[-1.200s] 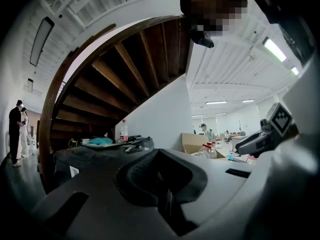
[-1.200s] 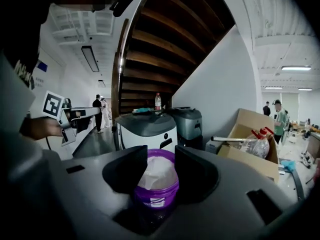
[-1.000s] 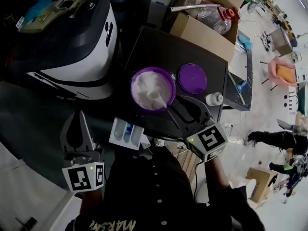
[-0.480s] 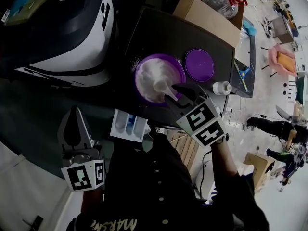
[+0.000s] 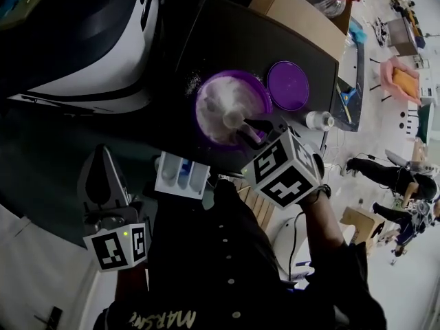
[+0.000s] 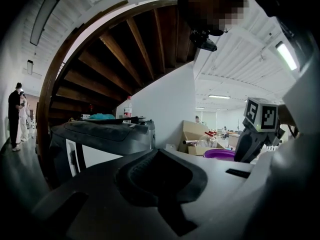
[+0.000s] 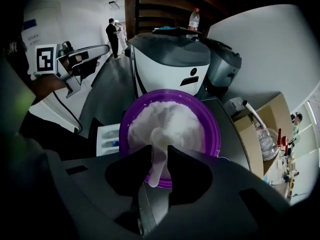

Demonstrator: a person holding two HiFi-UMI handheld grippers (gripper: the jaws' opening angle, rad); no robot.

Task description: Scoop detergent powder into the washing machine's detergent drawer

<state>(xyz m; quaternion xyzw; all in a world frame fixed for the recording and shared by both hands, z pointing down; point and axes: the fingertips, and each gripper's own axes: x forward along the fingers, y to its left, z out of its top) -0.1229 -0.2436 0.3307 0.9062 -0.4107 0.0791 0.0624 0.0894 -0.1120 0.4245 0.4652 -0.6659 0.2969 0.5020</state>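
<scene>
A purple bowl (image 5: 206, 91) full of white detergent powder stands on the dark table (image 5: 227, 36). A white scoop (image 7: 159, 140) lies in the powder with its handle over the near rim of the bowl (image 7: 212, 134). My right gripper (image 7: 159, 159) points steeply down at it. Its jaws have just been closing and now press on the scoop handle from both sides. The white detergent drawer (image 5: 180, 176) sticks out open, left of the bowl. My left gripper (image 5: 103, 162) hangs left of the drawer, shut with nothing in it.
The bowl's purple lid (image 5: 287, 85) lies right of the bowl, and a small white bottle (image 5: 320, 121) stands near the table's right edge. A white and black washing machine (image 5: 82, 53) stands at the left. A cardboard box (image 5: 295, 12) is behind the table.
My right gripper has tipped downward and come in over the bowl's near rim, its jaws closing onto the scoop handle. The left gripper has sunk a little.
</scene>
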